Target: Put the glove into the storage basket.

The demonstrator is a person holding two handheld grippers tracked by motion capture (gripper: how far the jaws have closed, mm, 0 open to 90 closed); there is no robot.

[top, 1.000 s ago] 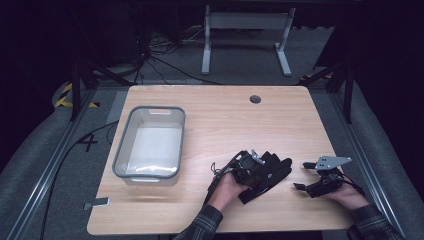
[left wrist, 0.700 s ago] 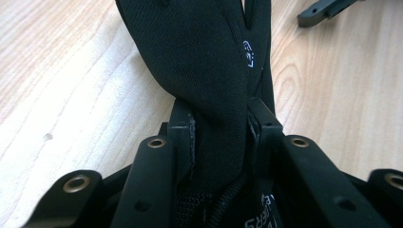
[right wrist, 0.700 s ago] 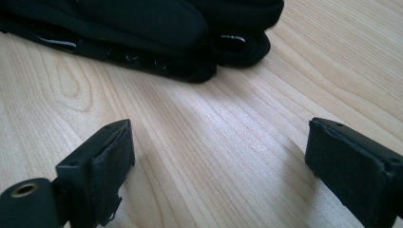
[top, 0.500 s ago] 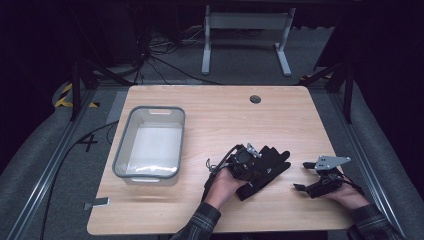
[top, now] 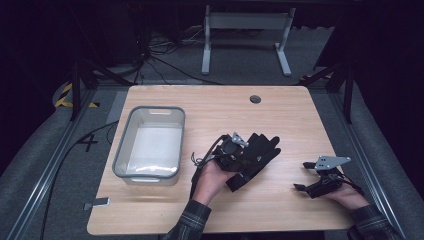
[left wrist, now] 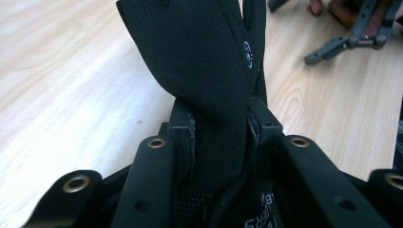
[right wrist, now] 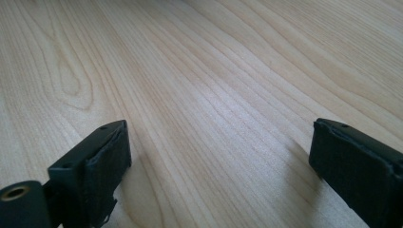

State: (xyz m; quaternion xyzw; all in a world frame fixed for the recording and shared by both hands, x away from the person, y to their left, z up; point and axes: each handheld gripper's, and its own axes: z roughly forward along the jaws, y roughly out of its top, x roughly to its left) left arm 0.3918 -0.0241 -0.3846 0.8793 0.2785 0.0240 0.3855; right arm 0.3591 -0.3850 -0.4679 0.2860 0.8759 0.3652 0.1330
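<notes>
1. The left gripper point(top: 246, 159) is clamped on a black fabric glove point(top: 255, 155). Its two black jaws press the cuff end from both sides, so the glove cannot slip out.
2. In the left gripper view the black glove point(left wrist: 209, 76) stands up between the jaws, and its fingers point away. Holding it by the cuff lets the long part hang free, which makes it easy to carry.
3. The glove is near the middle of the light wooden worktop point(top: 220, 107), a bit toward the near edge. Its fingers point toward the right far corner.
4. A clear plastic bin with a grey rim point(top: 150, 176) sits by the left edge of the worktop, well apart from the glove. It looks empty. I think the glove is meant to go in there, so the left hand point(top: 210, 180) would have to carry it to the left.
5. The right gripper point(top: 300, 176) rests low near the right near corner. In the right gripper view its jaws stand wide apart with nothing between them, just bare wood point(right wrist: 204, 95).
6. I think the right gripper waits there to stay out of the way, since one gripper is enough for a soft, light glove.
7. The glove is floppy, so it could drag on the worktop or catch on the bin rim if it is carried too low.
</notes>
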